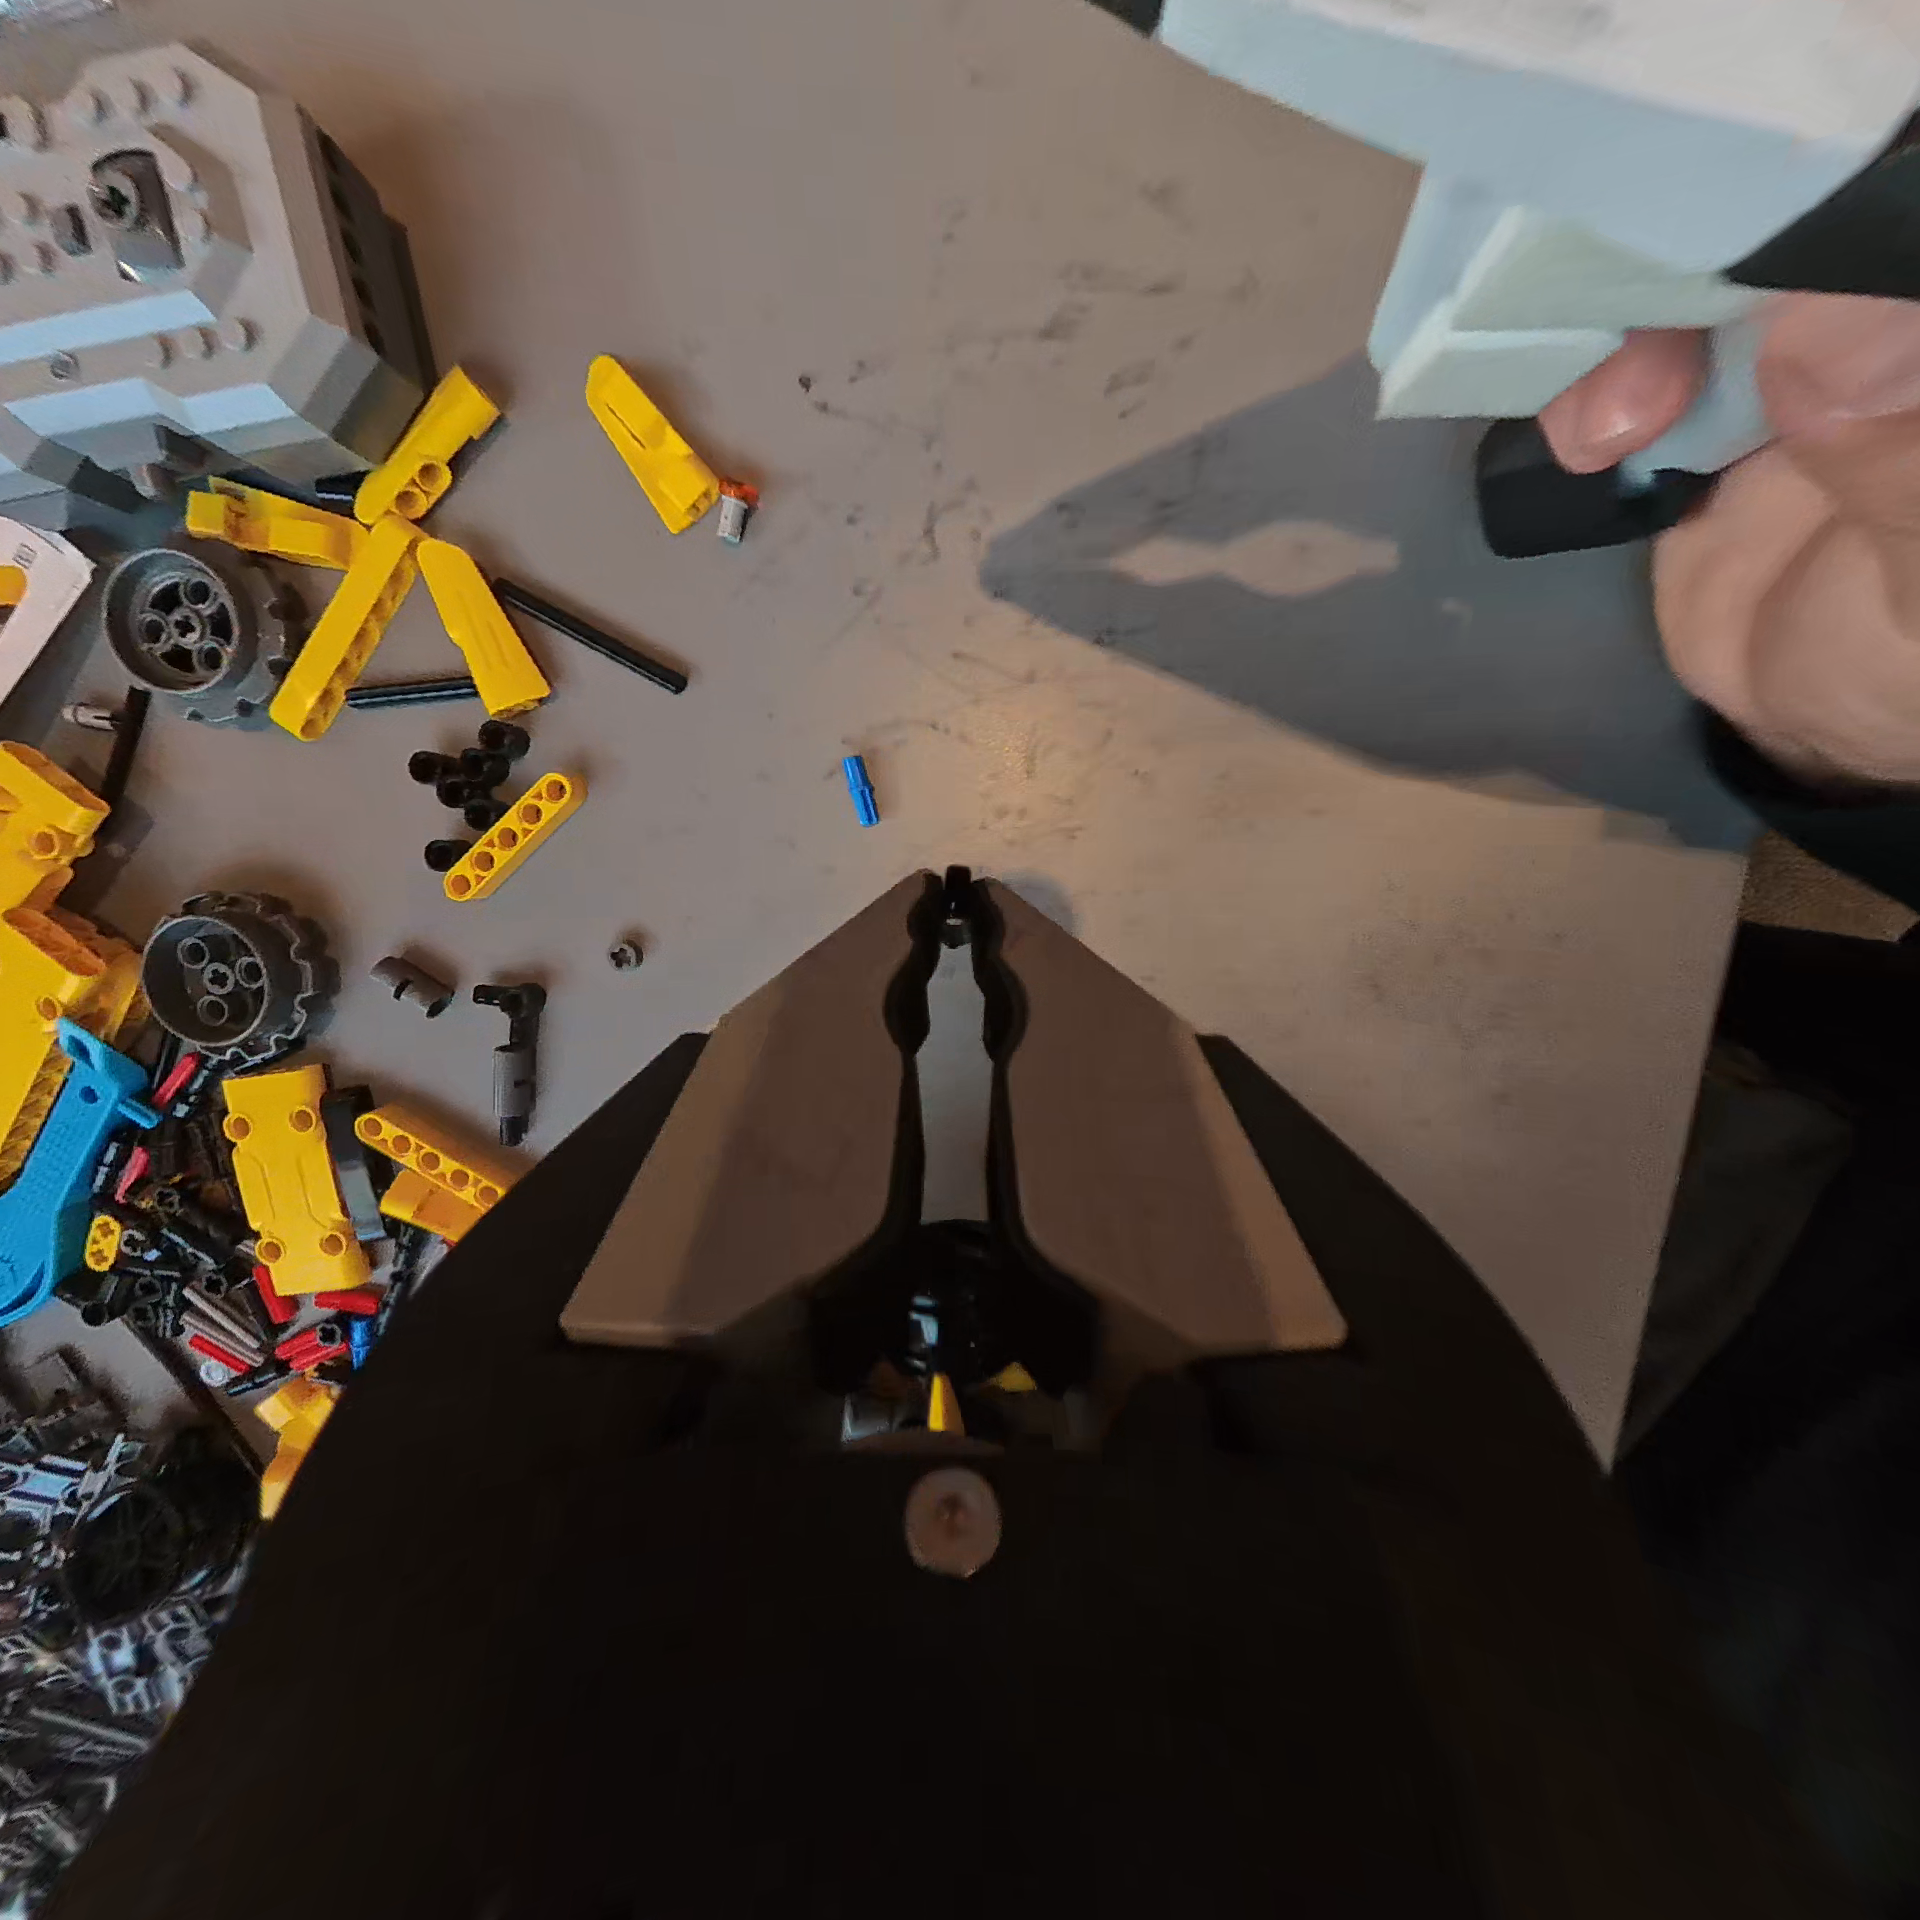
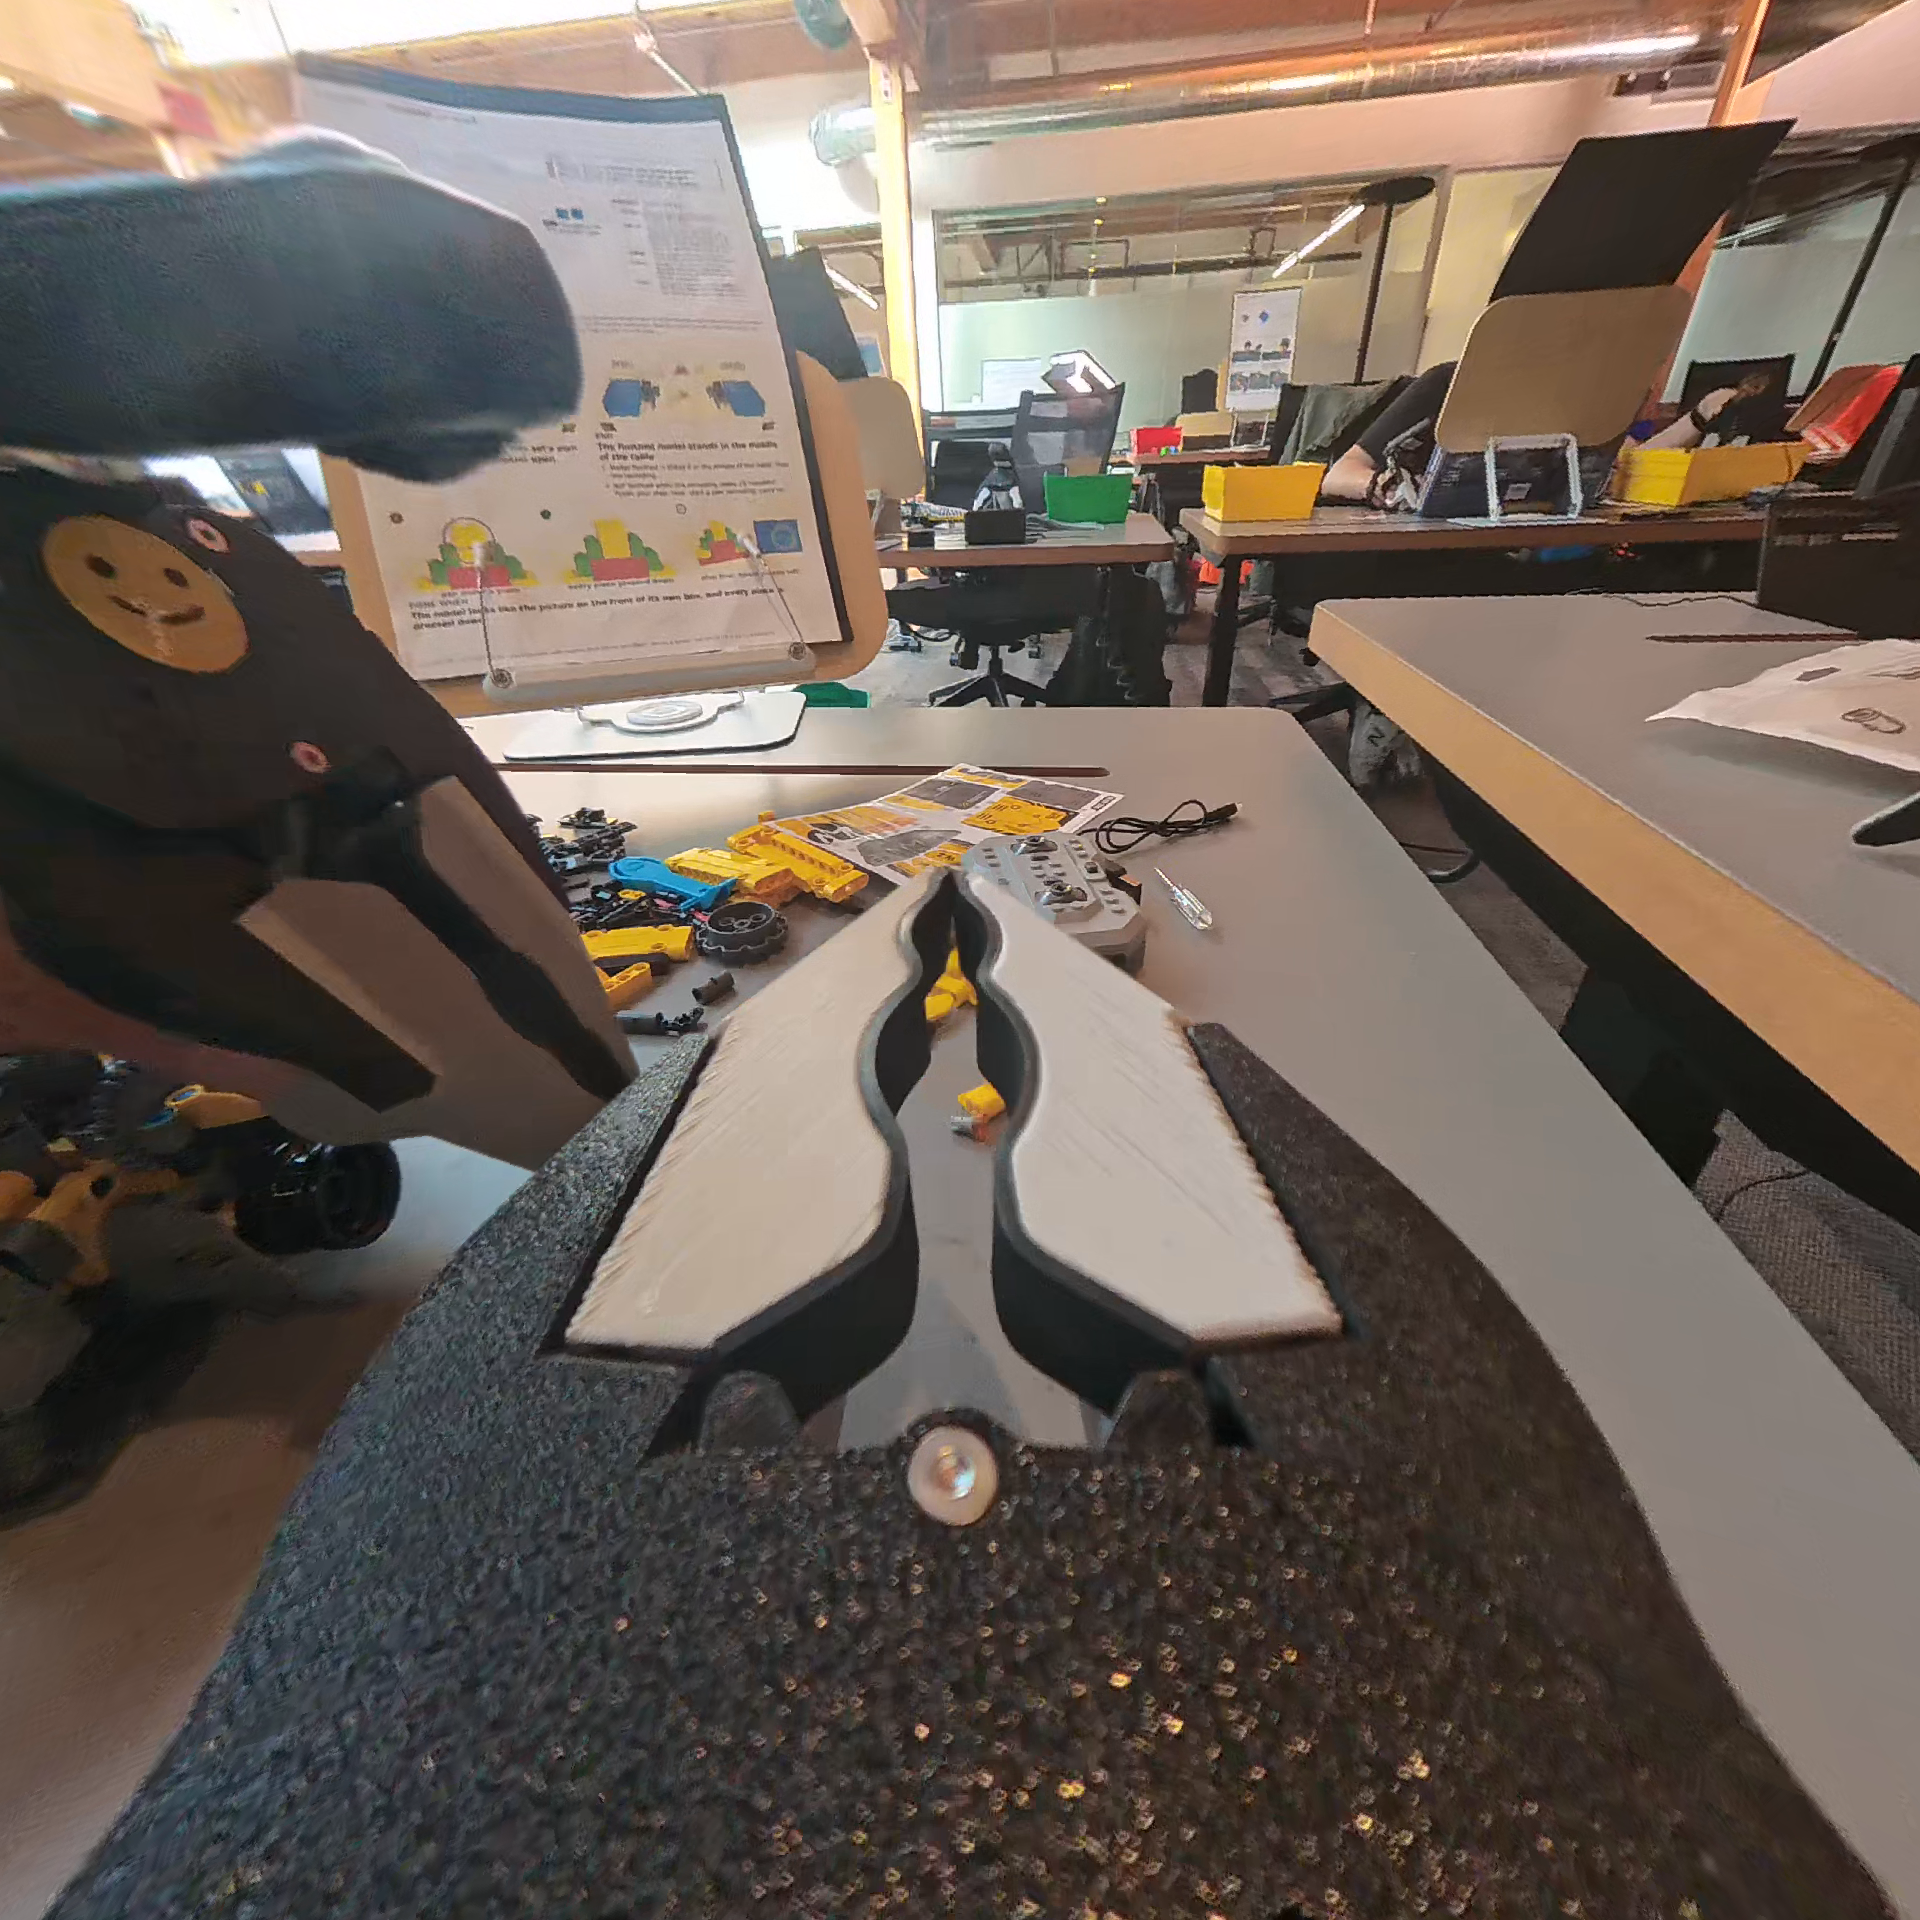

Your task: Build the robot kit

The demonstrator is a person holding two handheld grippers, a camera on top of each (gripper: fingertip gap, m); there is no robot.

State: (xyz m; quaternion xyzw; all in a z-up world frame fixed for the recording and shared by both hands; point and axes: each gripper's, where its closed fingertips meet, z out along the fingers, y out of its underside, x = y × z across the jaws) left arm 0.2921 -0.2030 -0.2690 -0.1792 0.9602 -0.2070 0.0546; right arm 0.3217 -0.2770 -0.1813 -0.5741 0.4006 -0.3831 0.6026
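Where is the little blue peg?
In the left wrist view, the blue peg lies alone on the grey table, just ahead of the left hand-held gripper, right of the yellow beam.

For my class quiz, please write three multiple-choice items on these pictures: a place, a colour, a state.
1. Where does the blue pin lie? A on the table, just ahead of the left gripper; B in a yellow box; C on the paper stand.
2. What colour is the small piece at the left gripper's tips? A red; B black; C white.
3. The right gripper is: A wide open; B holding a wheel; C shut, empty.
A: it lies on bare table beyond the tips. B: a dark piece is pinched there. C: the tips meet, nothing between.
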